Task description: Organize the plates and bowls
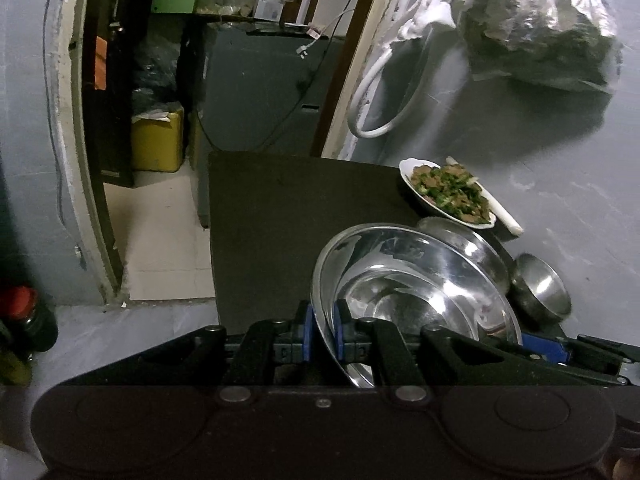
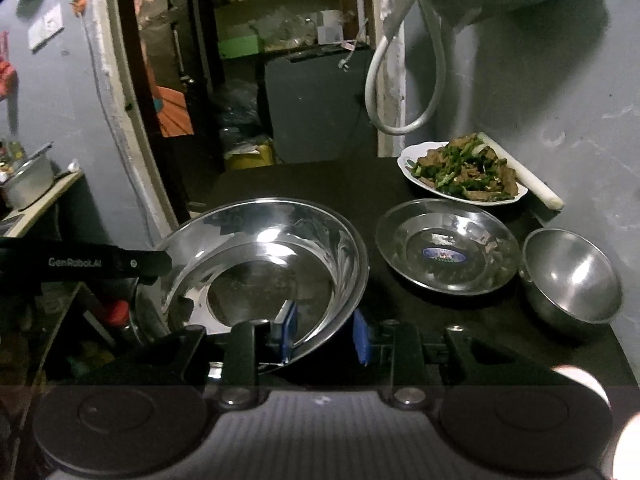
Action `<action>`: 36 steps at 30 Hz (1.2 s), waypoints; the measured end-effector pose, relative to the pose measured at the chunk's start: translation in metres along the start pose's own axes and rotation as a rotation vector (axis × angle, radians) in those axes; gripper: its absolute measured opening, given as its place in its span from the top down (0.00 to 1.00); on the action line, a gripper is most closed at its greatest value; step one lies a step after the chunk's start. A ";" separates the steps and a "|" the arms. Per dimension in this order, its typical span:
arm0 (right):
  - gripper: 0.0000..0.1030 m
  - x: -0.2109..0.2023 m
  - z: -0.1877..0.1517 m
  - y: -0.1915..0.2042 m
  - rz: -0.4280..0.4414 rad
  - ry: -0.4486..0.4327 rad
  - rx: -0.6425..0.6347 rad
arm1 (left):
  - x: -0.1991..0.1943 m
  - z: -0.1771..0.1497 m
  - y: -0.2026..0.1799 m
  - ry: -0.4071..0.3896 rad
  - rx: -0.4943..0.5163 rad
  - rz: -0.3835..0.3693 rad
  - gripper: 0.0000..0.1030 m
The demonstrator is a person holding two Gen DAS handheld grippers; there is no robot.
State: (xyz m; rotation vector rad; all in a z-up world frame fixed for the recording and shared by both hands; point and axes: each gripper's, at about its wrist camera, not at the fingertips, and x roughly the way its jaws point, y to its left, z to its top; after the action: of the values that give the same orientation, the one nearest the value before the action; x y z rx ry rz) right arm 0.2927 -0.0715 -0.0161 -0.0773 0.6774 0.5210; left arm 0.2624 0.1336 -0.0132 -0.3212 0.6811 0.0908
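Both claws grip the big steel basin by its rim. My left gripper [image 1: 323, 330] has its blue pads pinched nearly shut on the rim's thin edge. My right gripper [image 2: 325, 336] stands a little wider, one pad inside the wall and one outside, clamping the near lip. The basin [image 2: 264, 264] hangs tilted above the dark table [image 1: 280, 208], toward its left side.

I judge it light but awkward: thin, stiff polished metal, slick under rubber pads, wide enough to swing or twist if either grip slackens. The rolled rim is the only sensible hold, and two opposite points keep it level. It won't break, though it would clang and could dent.

Beside it sit a shallow steel plate [image 2: 446, 246] with a sticker in its middle and a small deep steel bowl [image 2: 572, 276], both mirror-bright and round. Behind them a white china plate [image 2: 460, 172] carries greens and brown slices; that one is fragile and full, so I'd steer clear of it.
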 end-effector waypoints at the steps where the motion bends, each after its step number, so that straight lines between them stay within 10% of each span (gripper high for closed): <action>1: 0.68 -0.006 -0.003 0.000 0.005 0.000 -0.002 | -0.005 -0.003 -0.003 -0.001 0.004 0.004 0.89; 36: 0.63 -0.057 -0.095 0.012 0.049 0.115 -0.201 | -0.036 -0.096 -0.038 0.182 0.101 0.179 0.86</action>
State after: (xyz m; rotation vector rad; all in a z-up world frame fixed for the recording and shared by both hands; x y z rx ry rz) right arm 0.1942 -0.1087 -0.0542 -0.2821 0.7389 0.6342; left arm 0.1838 0.0678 -0.0512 -0.1721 0.8909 0.1990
